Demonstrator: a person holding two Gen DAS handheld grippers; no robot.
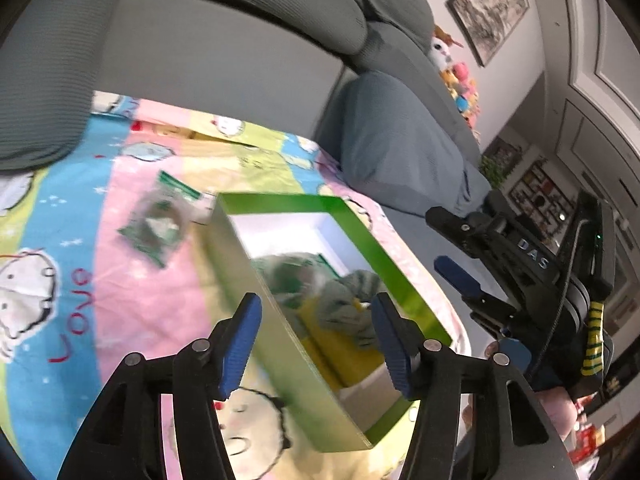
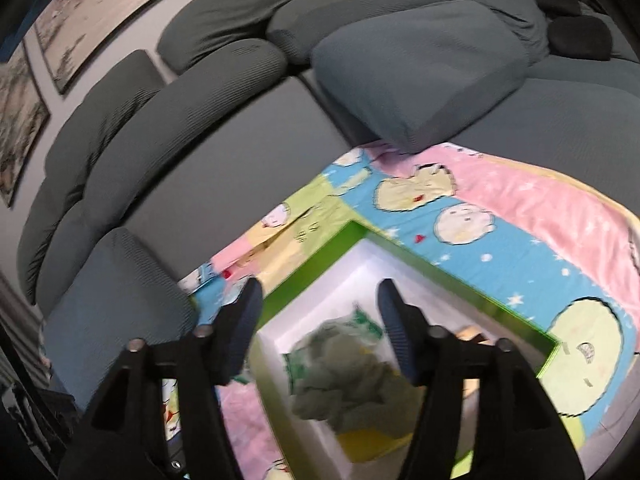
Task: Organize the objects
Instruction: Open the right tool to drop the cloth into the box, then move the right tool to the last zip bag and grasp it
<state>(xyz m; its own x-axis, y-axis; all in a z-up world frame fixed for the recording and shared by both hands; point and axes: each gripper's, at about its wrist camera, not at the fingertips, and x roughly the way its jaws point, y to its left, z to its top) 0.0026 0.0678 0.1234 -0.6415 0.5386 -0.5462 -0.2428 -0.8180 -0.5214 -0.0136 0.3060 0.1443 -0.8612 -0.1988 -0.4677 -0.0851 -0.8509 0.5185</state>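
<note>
The green box (image 1: 280, 276) stands open on the cartoon-print blanket (image 1: 120, 288), which is spread over the seat of the grey sofa (image 1: 224, 64). The box has green outer walls and a white lining. Inside it lie a grey-green crumpled cloth item (image 1: 352, 304), a yellow item (image 1: 344, 348) beneath it and a green-and-white packet (image 1: 296, 276) toward the far end; blur prevents closer identification.

A second green-and-white packet (image 1: 160, 220) lies on the blanket just beside the box's far left corner, outside it. It is blurred.

Left gripper (image 1: 316, 340): jaws spread wide, nothing between them, positioned over the near end of the box, with the left blue pad outside the box's left wall.

Right gripper (image 2: 320, 332): jaws spread wide and empty, poised above the box interior (image 2: 320, 280), over the crumpled cloth item (image 2: 348, 384). From the left wrist view the same tool (image 1: 468, 292) shows at the right edge of the blanket, beyond the box's right wall.

Plush toys (image 1: 460, 76) sit on the sofa back in the distance. Framed pictures (image 1: 492, 4) hang on the wall.
</note>
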